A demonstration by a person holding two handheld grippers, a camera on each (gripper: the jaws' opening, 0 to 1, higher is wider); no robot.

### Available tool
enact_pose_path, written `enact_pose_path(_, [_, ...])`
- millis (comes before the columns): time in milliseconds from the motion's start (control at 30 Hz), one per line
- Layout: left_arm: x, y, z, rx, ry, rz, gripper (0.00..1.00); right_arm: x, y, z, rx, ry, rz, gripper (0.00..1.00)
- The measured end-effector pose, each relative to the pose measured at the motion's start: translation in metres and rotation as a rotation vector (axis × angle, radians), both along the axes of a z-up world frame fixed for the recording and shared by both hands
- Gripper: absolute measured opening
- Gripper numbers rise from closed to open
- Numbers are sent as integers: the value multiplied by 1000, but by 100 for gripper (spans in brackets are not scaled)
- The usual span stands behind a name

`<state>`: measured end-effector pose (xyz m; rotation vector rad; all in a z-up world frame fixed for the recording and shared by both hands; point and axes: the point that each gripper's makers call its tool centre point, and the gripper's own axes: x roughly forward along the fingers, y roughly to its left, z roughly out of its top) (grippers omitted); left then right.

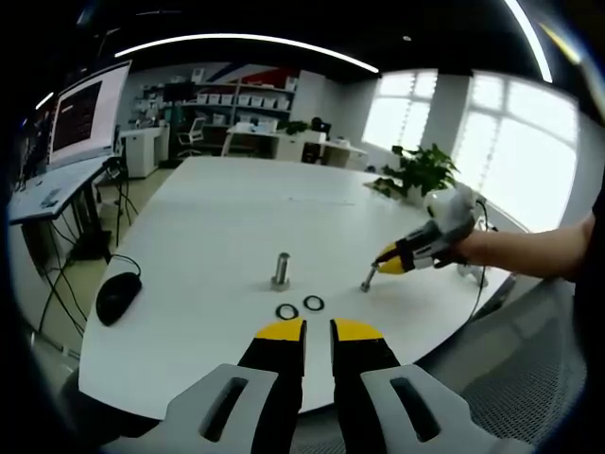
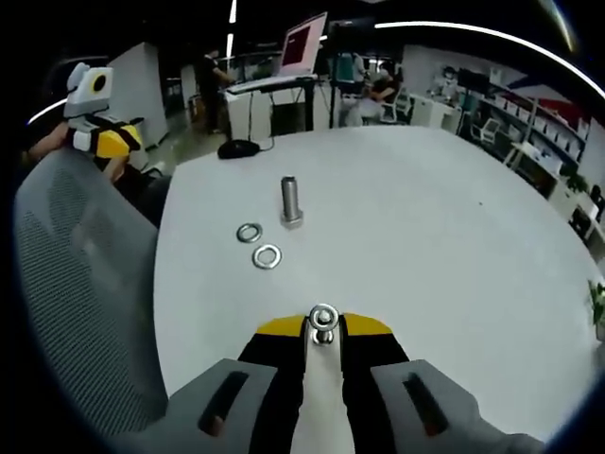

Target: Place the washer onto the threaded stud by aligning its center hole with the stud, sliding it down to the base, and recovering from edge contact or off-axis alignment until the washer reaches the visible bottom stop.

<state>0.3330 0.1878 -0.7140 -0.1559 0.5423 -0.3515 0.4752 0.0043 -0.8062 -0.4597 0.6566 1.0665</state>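
Note:
A threaded stud (image 1: pixel 282 270) (image 2: pixel 290 200) stands upright on the white table (image 1: pixel 217 218) (image 2: pixel 425 218). Two loose washers (image 1: pixel 286 311) (image 1: pixel 314 303) lie flat just in front of it, also seen in the right gripper view (image 2: pixel 249 232) (image 2: pixel 267 255). My right gripper (image 2: pixel 323 331) (image 1: pixel 383 263) is shut on a small bolt (image 2: pixel 323 322) (image 1: pixel 367 279), whose lower end points down at the table right of the stud. My left gripper (image 1: pixel 319 331) (image 2: pixel 104 137) hovers near the table's front edge, short of the washers, with a narrow gap between its jaws and nothing in it.
A black mouse (image 1: pixel 118 295) (image 2: pixel 238 148) lies near the table's edge. A grey mesh chair (image 2: pixel 85 284) (image 1: pixel 529 378) stands against the table's near side. A desk with a monitor (image 1: pixel 90 113) is off to one side, and a potted plant (image 1: pixel 421 170) sits at the far corner.

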Motion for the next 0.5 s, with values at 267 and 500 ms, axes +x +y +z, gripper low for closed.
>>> enact_pose_path(267, [0,0,0,0,0,0,7,-4,3,-1,10,8,13,17])
enact_pose_path(500, [0,0,0,-2,-1,2,7,2,-3,1,19,11,-17,18])
